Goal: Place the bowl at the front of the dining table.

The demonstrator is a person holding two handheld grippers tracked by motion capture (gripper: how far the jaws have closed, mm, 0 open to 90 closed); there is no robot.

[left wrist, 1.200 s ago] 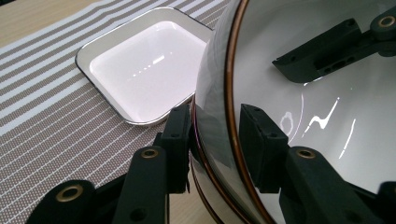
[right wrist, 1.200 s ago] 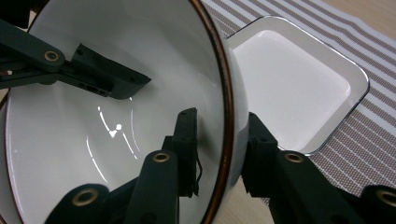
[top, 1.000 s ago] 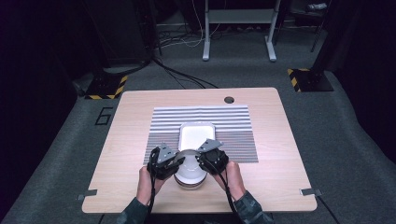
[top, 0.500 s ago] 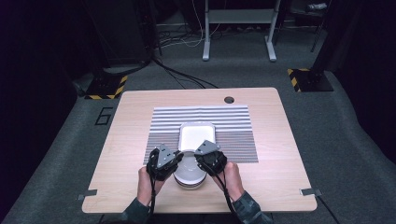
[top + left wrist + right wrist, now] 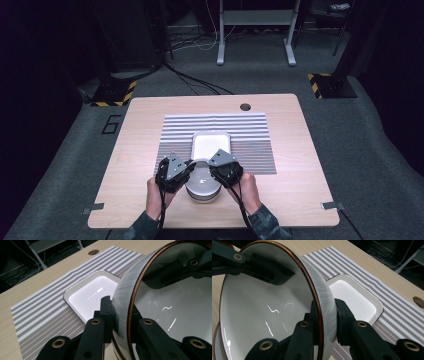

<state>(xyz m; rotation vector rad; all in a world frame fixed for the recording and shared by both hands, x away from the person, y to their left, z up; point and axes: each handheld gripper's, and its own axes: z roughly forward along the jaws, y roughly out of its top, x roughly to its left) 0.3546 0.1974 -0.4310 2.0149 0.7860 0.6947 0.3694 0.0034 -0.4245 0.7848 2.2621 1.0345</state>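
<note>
The bowl [image 5: 202, 181] sits at the near edge of the worktop [image 5: 300, 165], gripped on opposite sides of its rim by both grippers. It is white inside with a thin brown rim line and a grey streaked outer wall. In the left gripper view the left gripper [image 5: 120, 322] has its jaws clenched on the bowl [image 5: 175, 302] wall, one jaw outside and one inside; those jaws have just been closing on it. In the right gripper view the right gripper [image 5: 325, 315] clamps the bowl [image 5: 262, 305] wall the same way, and the left gripper's jaws show on the far rim. At the lower left corner of that view a second brown rim [image 5: 215, 340] peeks out beneath the bowl. Just behind the bowl a white rectangular tray [image 5: 211, 145] lies on a striped mat [image 5: 250, 130], which spreads over the middle of the worktop. The person's hands [image 5: 155, 195] hold the grippers from the near side.
</note>
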